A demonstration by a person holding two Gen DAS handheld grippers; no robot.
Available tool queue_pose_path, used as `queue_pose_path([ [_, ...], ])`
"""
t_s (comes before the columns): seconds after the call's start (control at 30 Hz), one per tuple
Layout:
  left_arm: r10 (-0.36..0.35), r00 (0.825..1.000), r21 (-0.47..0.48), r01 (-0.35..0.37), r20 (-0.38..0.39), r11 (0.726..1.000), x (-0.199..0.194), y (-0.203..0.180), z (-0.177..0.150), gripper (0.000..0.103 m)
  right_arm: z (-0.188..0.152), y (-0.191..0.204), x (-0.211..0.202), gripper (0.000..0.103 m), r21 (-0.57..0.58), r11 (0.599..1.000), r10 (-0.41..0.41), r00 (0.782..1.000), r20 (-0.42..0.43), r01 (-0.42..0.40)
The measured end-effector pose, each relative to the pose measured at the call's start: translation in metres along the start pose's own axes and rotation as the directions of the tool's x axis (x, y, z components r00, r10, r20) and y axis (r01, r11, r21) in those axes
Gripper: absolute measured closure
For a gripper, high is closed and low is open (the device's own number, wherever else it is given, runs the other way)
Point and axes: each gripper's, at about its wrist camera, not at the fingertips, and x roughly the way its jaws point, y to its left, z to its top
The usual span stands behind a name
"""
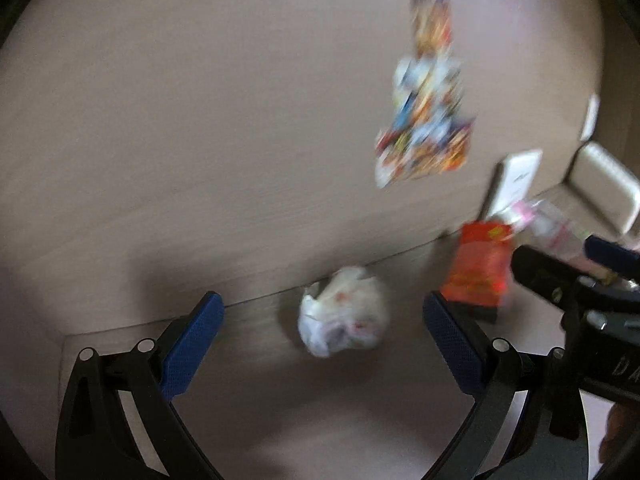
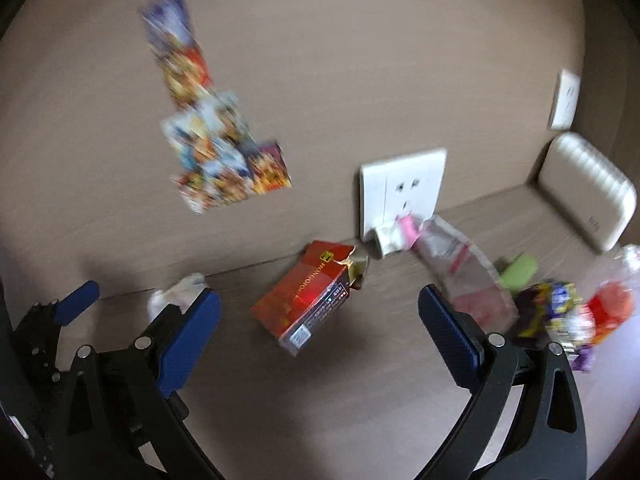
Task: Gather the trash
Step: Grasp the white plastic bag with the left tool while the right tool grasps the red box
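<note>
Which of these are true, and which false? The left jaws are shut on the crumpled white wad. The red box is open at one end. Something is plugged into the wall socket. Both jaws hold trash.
1. The left gripper is shut on the crumpled white wad. False: its jaws are spread wide, and the wad lies between them on the table.
2. The red box is torn open at one end. True.
3. A white plug sits in the wall socket. True.
4. The right gripper holds trash. False: its jaws are open and empty.
</note>
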Motion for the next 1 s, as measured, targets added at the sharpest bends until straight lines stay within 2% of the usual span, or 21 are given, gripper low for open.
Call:
queue_pose_path([
  [0.07,0.011,0.999,0.012,-0.010,-0.045,1.000,0.019,0.001,0.000,0.005,0.001,0.000,0.021,0.005,0.014,1.000,-0.010,0.999,-0.042,0.011],
  [0.2,-0.023,0.995,-0.025,0.020,-0.093,0.999,0.041,0.006,0.002,0.005,0.004,0.001,0.052,0.005,0.039,0.999,-0.002,0.995,-0.099,0.006],
  [0.37,0.010,0.992,-0.007,-0.011,-0.126,1.000,0.053,0.002,0.003,0.005,0.004,0.011,0.070,0.005,0.025,1.000,-0.010,0.993,-0.121,0.013],
  [0.47,0.003,0.990,-0.010,-0.004,-0.139,1.000,0.058,0.002,0.003,0.005,0.000,0.015,0.074,0.005,0.017,1.000,-0.022,0.992,-0.127,0.024],
  [0.57,-0.020,0.988,-0.030,0.015,-0.150,0.999,0.063,0.005,0.005,0.007,-0.005,0.022,0.079,0.020,0.001,0.999,-0.045,0.991,-0.128,0.045],
  [0.6,-0.041,0.988,-0.038,0.036,-0.149,0.999,0.063,0.007,0.005,0.009,-0.006,0.025,0.078,0.031,-0.015,0.998,-0.055,0.992,-0.117,0.054],
  [0.67,-0.081,0.987,-0.048,0.075,-0.136,0.996,0.061,0.008,0.006,0.035,-0.005,0.029,0.076,0.036,-0.010,1.000,-0.029,0.992,-0.121,0.028],
  [0.73,-0.091,0.987,-0.039,0.087,-0.132,0.995,0.058,0.005,0.008,0.052,-0.003,0.032,0.071,0.044,-0.006,1.000,-0.021,0.993,-0.115,0.020],
  [0.8,-0.102,0.986,-0.031,0.099,-0.135,0.995,0.054,0.004,0.008,0.052,-0.004,0.031,0.060,0.048,-0.002,1.000,-0.013,0.994,-0.105,0.013],
  [1.0,-0.128,0.988,-0.031,0.126,-0.091,0.992,0.018,0.001,0.007,0.052,-0.010,0.018,0.017,0.049,0.026,1.000,0.003,0.998,-0.067,-0.002],
])
